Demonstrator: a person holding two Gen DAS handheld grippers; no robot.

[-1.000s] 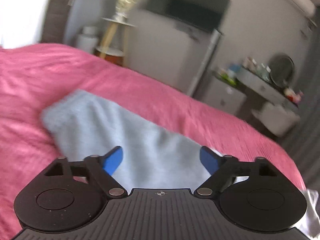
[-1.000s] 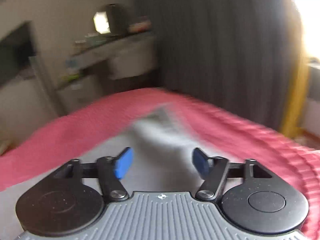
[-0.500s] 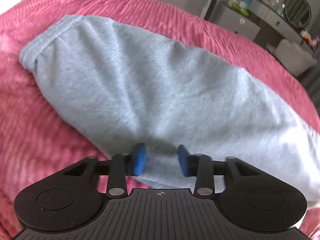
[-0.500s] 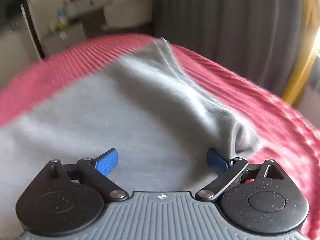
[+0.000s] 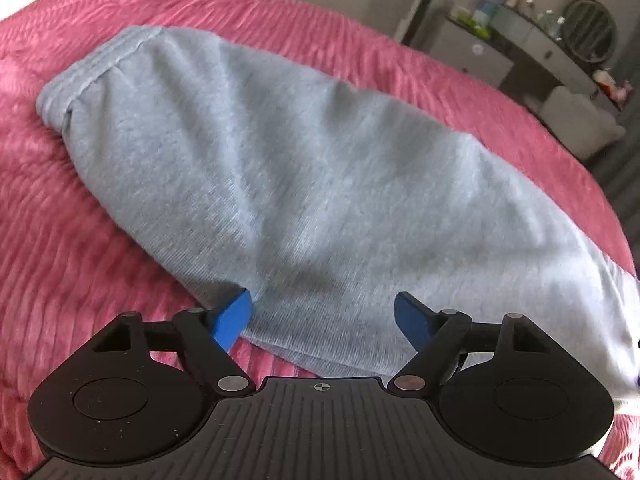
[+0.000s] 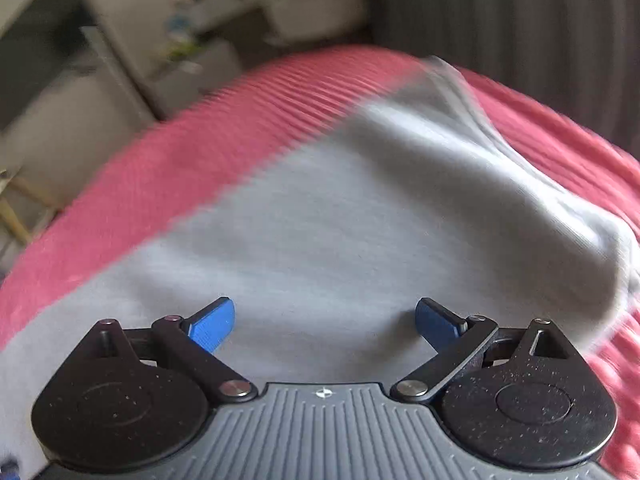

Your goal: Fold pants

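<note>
Pants of soft grey jersey lie stretched across the pink ribbed bedspread, already doubled lengthwise by the look of it, so that one long padded shape runs from a gathered, stitched end near the bedspread's far left edge toward the right. The step in hand, as I judge it, is taking hold of the near edge for the next fold, probably bringing one end over to the other.

On the left, the left gripper sits low at the near hem with its jaws spread wide and nothing clamped; the left blue pad is at the cloth's edge, the other lies over the fabric, and the double-layered hem runs between them. To pinch, it would need to dip so that one pad goes under both layers before closing, or it may catch only the top sheet.

On the right, the right gripper hovers over the grey cloth, likewise released, both pads above the flat middle of the fabric instead of at an edge. This view is blurred, so whether the pads touch the cloth cannot be told. A raised, rumpled fold stands at the right, toward the bedspread's right edge, and would want smoothing. The cloth looks thick and limp, apt to sag once lifted.
</note>
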